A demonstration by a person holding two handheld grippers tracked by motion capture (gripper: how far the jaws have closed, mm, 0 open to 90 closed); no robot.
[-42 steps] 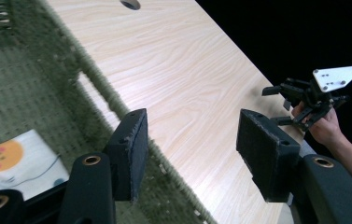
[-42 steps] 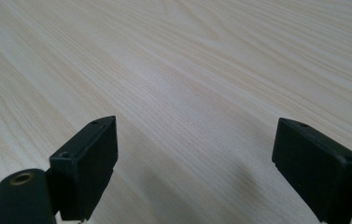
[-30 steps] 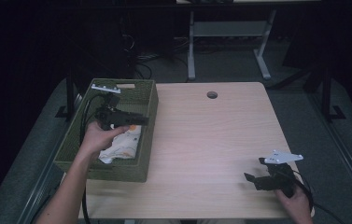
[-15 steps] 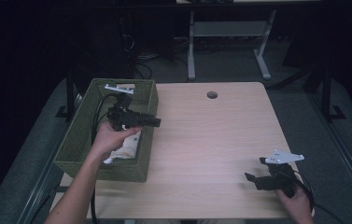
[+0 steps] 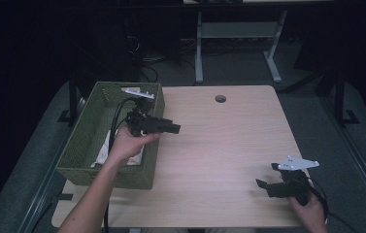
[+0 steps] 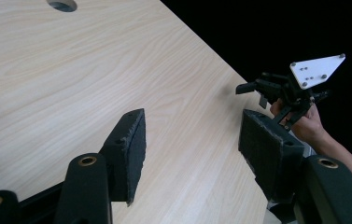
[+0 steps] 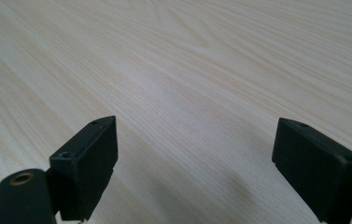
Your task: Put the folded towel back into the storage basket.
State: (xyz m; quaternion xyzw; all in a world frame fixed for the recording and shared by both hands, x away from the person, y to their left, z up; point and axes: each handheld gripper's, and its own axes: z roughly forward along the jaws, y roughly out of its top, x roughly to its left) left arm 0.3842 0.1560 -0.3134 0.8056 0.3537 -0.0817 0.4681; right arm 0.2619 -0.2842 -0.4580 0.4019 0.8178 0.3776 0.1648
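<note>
A green woven basket [image 5: 104, 175] stands on the left part of the light wooden table [image 5: 219, 145]. A white cloth [image 5: 104, 147] lies inside it. My left gripper [image 5: 172, 128] hovers over the basket's right rim and points right across the table. Its jaws stand open with nothing between them, as the left gripper view [image 6: 190, 144] shows. My right gripper [image 5: 267, 176] rests near the table's front right corner and points left. In the right gripper view [image 7: 194, 158] its jaws are wide open over bare wood.
A round cable hole [image 5: 220, 98] sits near the table's far edge. A white desk frame [image 5: 239, 34] stands on the dark floor behind the table. The other hand and its gripper [image 6: 285, 88] appear far off in the left gripper view.
My left gripper has come up out of the basket and moved right, past its rim, with its jaws empty. The cloth stays in the basket. The right gripper has kept still.
</note>
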